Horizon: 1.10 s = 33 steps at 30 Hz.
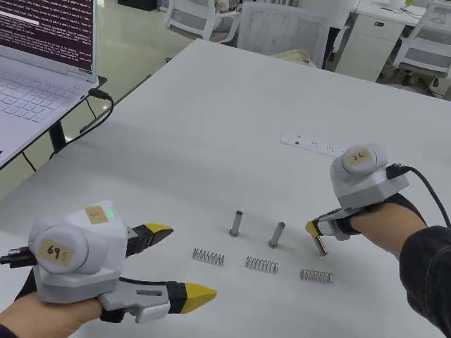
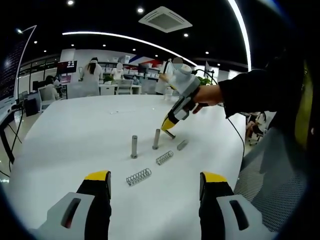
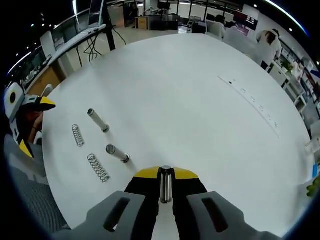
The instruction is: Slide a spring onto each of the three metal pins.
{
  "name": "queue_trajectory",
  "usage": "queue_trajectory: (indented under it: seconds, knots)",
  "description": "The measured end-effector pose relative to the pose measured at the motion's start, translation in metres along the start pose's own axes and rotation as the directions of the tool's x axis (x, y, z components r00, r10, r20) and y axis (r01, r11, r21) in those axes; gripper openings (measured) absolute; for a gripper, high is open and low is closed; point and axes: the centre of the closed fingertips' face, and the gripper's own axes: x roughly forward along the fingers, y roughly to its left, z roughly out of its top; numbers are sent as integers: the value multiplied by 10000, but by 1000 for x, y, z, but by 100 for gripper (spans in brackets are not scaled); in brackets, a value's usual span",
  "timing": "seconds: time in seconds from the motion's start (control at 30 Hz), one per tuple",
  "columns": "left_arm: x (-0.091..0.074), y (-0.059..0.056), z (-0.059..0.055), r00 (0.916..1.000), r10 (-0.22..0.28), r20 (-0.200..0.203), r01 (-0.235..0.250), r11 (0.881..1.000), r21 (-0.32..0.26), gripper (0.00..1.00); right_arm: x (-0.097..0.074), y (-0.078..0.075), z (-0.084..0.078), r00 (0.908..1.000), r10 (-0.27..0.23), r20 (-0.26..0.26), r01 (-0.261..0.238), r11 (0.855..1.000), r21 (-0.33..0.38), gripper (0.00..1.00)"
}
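Two metal pins stand upright on the white table: one (image 1: 236, 223) to the left, one (image 1: 276, 234) right of it. A third pin (image 3: 165, 184) is clamped between the jaws of my right gripper (image 1: 315, 234), tilted just above the table. Three springs lie in a row in front of the pins: left (image 1: 208, 256), middle (image 1: 261, 264), right (image 1: 316, 276). My left gripper (image 1: 176, 264) hovers open at the near left, nothing between its yellow-tipped fingers (image 2: 98, 176). In the left gripper view the right gripper (image 2: 171, 120) holds the pin beside the other pins.
A white power strip (image 1: 313, 146) lies on the table beyond the pins. A laptop (image 1: 35, 63) sits on a stand at the far left, with a cable hanging. Office chairs stand past the table's far edge.
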Motion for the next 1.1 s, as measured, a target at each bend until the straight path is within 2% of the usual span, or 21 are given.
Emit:
queue_trajectory:
  seconds: [0.6, 1.1]
  knots:
    - [-3, -4, 6, 10000, -52, 34, 51, 9997, 231, 68, -10, -5, -4, 9988, -107, 487, 100, 9999, 135, 5]
    - [-5, -8, 9, 9999, -103, 3, 103, 9992, 395, 68, -20, 3, -5, 9955, -114, 936, 94, 9997, 224, 5]
